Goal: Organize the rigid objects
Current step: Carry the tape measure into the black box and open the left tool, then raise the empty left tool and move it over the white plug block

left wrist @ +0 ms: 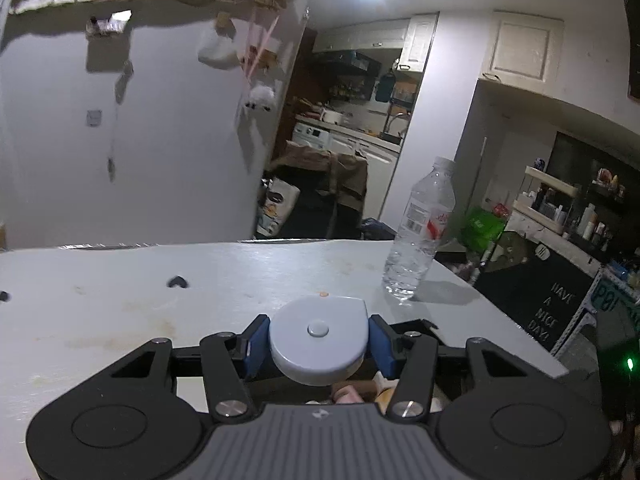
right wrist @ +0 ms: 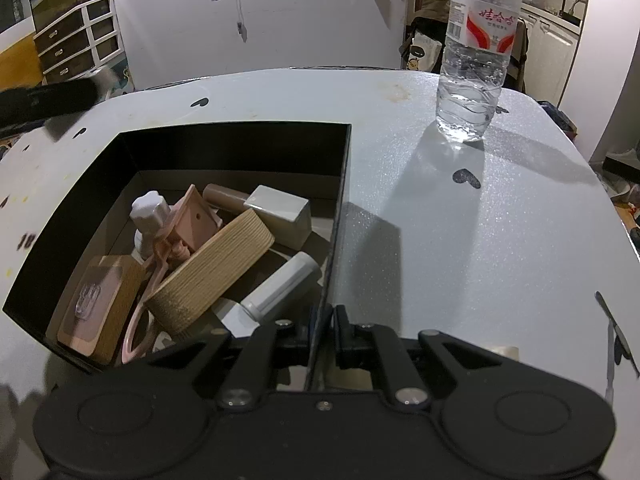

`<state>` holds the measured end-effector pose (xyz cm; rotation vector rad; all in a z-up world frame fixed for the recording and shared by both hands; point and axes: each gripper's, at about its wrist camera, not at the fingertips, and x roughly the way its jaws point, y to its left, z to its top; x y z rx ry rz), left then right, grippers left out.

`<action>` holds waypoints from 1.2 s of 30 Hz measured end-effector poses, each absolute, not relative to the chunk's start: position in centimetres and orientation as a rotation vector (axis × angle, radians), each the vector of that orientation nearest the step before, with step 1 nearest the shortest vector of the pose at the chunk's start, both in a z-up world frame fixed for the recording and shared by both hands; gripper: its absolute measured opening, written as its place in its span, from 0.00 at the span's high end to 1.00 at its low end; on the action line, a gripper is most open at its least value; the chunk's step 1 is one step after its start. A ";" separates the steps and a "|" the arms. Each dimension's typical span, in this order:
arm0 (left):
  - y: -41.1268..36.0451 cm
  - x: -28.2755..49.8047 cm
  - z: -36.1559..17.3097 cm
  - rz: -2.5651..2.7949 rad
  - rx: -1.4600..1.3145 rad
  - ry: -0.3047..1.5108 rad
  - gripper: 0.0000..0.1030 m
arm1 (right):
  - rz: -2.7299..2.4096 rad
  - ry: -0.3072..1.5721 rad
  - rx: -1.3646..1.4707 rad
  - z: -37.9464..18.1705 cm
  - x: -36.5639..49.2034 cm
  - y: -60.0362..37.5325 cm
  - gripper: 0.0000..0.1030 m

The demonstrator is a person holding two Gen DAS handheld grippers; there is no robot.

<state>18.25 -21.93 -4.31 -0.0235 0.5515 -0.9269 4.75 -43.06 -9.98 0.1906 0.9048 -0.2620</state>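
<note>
My left gripper is shut on a round grey tape measure with a centre button, its blue pads pressing both sides, held above the white table. Part of the black box shows just behind and below it. In the right wrist view, my right gripper is shut on the right wall of the black box. The box holds a ribbed wooden ring, a white block, a white tube, a pink plastic piece and a wooden hook plate.
A clear water bottle stands upright at the table's far right, also the water bottle in the left wrist view. A dark blurred arm reaches in at the far left. A metal tool lies at the right table edge.
</note>
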 end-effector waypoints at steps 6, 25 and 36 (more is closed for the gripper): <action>-23.0 19.3 -5.5 -0.945 -0.028 0.628 0.48 | -0.258 0.906 0.200 -10.0 4.8 -43.3 0.91; -21.0 18.2 -6.0 -1.015 0.008 0.710 0.21 | -0.265 0.912 0.199 -10.0 5.1 -43.3 0.91; -20.8 17.6 -5.7 -1.021 0.028 0.739 0.06 | -0.270 0.915 0.199 -10.0 5.2 -43.2 0.91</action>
